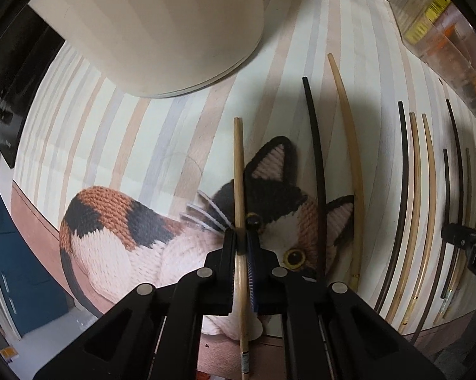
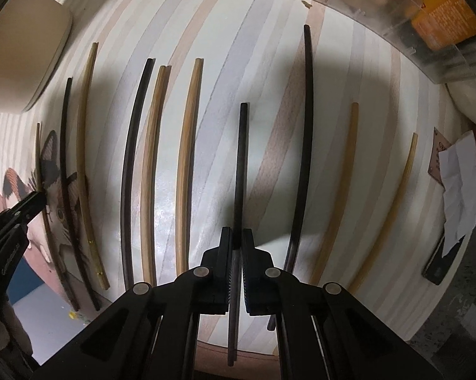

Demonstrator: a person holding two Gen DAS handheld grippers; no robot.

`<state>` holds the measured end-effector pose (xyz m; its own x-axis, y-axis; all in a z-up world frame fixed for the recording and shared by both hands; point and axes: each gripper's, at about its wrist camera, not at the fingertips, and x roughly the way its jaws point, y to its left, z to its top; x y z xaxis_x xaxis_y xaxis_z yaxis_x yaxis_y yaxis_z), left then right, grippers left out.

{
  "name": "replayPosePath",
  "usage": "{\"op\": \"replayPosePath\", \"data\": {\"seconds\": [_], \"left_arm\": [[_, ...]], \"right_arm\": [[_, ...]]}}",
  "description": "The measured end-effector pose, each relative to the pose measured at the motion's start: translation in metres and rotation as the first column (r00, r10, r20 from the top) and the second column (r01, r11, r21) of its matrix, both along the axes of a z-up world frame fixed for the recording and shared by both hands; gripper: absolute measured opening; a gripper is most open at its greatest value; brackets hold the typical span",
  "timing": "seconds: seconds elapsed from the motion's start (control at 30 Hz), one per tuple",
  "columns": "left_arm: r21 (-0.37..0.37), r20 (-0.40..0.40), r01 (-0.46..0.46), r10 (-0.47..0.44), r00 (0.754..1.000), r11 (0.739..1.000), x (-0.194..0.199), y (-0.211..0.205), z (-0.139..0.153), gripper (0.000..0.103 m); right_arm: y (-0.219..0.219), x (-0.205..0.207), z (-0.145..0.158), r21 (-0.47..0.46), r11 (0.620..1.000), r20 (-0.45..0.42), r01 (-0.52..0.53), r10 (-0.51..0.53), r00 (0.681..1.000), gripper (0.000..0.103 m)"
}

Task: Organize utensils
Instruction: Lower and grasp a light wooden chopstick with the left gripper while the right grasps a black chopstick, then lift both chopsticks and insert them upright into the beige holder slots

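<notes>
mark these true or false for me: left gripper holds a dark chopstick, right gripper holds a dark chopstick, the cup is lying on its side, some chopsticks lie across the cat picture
1. The left gripper holds a dark chopstick. False: its jaws are shut on a light wooden chopstick.
2. The right gripper holds a dark chopstick. True.
3. The cream cup lies on its side. False: it stands on its base on the striped table.
4. Chopsticks lie across the cat picture. True: a black chopstick crosses the cat's face.

A striped mat [image 1: 161, 133] with a knitted-cat print [image 1: 117, 237]; clear box [image 2: 396, 25] behind; crumpled paper [image 2: 459, 183] at right.
</notes>
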<state>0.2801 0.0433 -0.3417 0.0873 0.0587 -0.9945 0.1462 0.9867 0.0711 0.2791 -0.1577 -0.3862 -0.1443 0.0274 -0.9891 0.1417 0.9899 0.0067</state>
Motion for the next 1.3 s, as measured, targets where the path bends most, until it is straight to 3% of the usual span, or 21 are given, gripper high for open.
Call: {"op": "replayPosePath", "data": {"seconds": [0.17,0.27,0.67,0.77,1.0,1.3], "left_arm": [[0.019,0.025,-0.005,0.004,1.0,1.0,0.003,-0.018,-0.005,0.004],[0.009,0.046,-0.013,0.013,0.999,1.0,0.0,-0.012,0.004,0.004],[-0.071,0.186,-0.064,0.076,0.98,0.995,-0.052,-0.002,0.093,0.004],[-0.085,0.234,-0.069,0.087,0.968,0.994,-0.05,-0.003,0.111,0.004],[-0.137,0.359,-0.066,0.112,0.927,0.988,-0.047,-0.006,0.158,0.004],[-0.205,0.507,-0.036,0.137,0.851,0.978,-0.031,-0.008,0.237,0.004]], "right_arm": [[0.01,-0.007,0.001,-0.016,1.0,0.055,0.0,0.001,0.998,0.006],[0.0,-0.023,0.008,0.023,0.999,0.084,0.03,-0.032,0.996,0.005],[-0.005,-0.063,0.079,0.124,0.992,0.276,0.039,-0.073,0.958,0.005],[-0.007,-0.063,0.103,0.136,0.991,0.333,0.018,-0.063,0.941,0.005],[-0.007,-0.055,0.159,0.161,0.986,0.48,-0.036,-0.046,0.876,0.005],[0.0,-0.03,0.241,0.178,0.98,0.664,-0.091,-0.051,0.746,0.005]]}}
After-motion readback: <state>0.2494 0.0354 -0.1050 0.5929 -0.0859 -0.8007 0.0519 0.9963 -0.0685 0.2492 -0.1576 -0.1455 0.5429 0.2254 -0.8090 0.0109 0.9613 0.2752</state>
